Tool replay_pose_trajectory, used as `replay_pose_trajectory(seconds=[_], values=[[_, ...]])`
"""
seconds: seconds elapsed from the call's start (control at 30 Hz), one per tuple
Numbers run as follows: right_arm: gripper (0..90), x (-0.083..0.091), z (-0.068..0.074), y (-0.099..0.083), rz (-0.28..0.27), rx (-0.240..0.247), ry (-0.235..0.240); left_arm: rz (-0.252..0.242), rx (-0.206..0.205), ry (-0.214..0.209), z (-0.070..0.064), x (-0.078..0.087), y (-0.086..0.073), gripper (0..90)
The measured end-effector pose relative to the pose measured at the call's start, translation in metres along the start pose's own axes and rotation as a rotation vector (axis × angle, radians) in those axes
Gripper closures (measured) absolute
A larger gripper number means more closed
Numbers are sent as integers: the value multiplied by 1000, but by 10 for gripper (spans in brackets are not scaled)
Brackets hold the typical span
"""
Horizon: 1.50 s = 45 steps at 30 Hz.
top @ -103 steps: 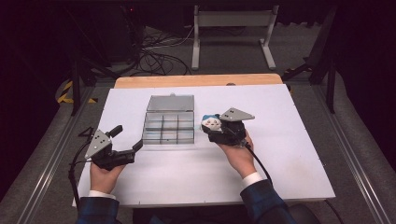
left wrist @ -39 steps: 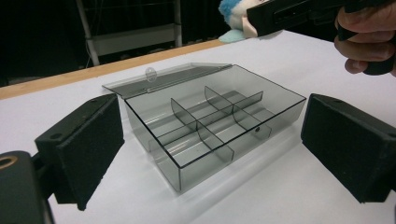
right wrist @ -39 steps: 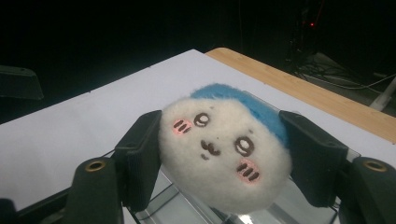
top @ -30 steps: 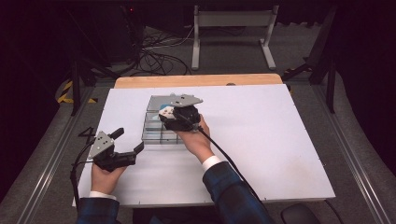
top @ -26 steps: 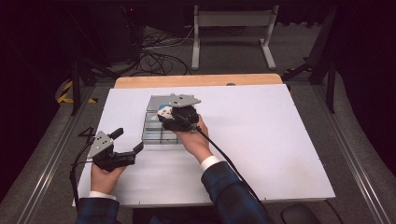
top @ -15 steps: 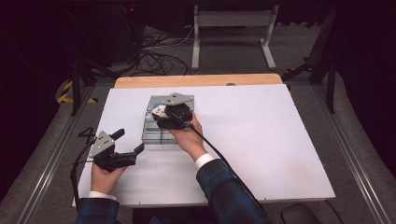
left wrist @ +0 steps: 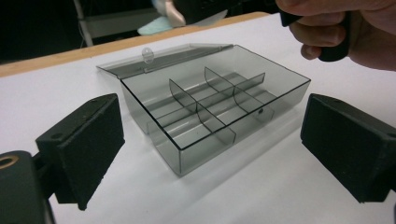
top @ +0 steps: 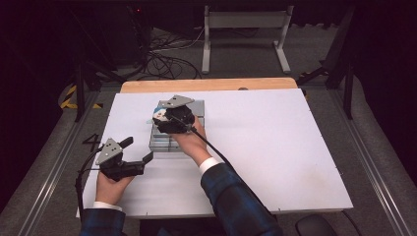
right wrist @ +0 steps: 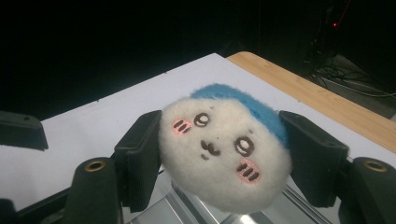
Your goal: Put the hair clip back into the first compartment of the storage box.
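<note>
A clear grey compartment box (top: pixel 177 132) (left wrist: pixel 215 116) lies on the white table with its lid (left wrist: pixel 163 58) folded flat behind it. My right gripper (top: pixel 156 118) (right wrist: pixel 224 158) hovers over the box, shut on a small white plush toy (right wrist: pixel 226 158) (top: pixel 158 115) with a blue top and an embroidered face. My left gripper (top: pixel 137 150) (left wrist: pixel 215 154) rests low on the table at the box's near left, open, with the box framed between its wide-apart jaws.
The white board (top: pixel 275 147) covers a wooden table whose far edge (top: pixel 211 84) shows. Cables (top: pixel 162 54) and a metal stand (top: pixel 246 29) lie on the floor beyond. A rail (top: pixel 54 157) runs along the table's left side.
My right gripper carried the plush toy leftward from the box's right side to over the box. The left gripper stayed put.
</note>
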State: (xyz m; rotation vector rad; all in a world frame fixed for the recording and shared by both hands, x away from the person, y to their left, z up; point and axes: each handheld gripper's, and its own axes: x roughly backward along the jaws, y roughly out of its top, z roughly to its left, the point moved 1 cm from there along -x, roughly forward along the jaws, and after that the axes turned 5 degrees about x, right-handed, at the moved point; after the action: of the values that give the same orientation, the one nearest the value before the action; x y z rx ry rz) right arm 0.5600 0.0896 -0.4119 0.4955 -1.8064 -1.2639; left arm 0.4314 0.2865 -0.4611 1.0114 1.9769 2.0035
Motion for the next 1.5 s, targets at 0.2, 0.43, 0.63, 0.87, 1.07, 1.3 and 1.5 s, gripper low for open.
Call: replay_pose_trajectory(seconds=[0.2, 0.43, 0.63, 0.87, 1.07, 1.3, 1.5], values=[[346, -12, 0, -6, 19, -7, 0, 9, -7, -6, 0, 0, 0, 66], [345, -24, 2, -11, 40, 4, 3, -1, -1, -7, -1, 0, 0, 66], [344, -31, 5, -10, 50, 0, 7, 0, -2, -7, -1, 0, 0, 67], [343, -37, 6, -8, 64, -1, -2, 1, -11, -1, 1, 1, 0, 67], [342, -43, 6, -10, 81, -13, 5, -1, -8, 0, 2, 1, 0, 67], [339, -45, 5, -11, 94, -12, 4, -1, -3, -1, 1, 1, 0, 67], [336, -47, 5, -13, 105, -17, 10, 2, -7, -1, 1, 1, 0, 67]])
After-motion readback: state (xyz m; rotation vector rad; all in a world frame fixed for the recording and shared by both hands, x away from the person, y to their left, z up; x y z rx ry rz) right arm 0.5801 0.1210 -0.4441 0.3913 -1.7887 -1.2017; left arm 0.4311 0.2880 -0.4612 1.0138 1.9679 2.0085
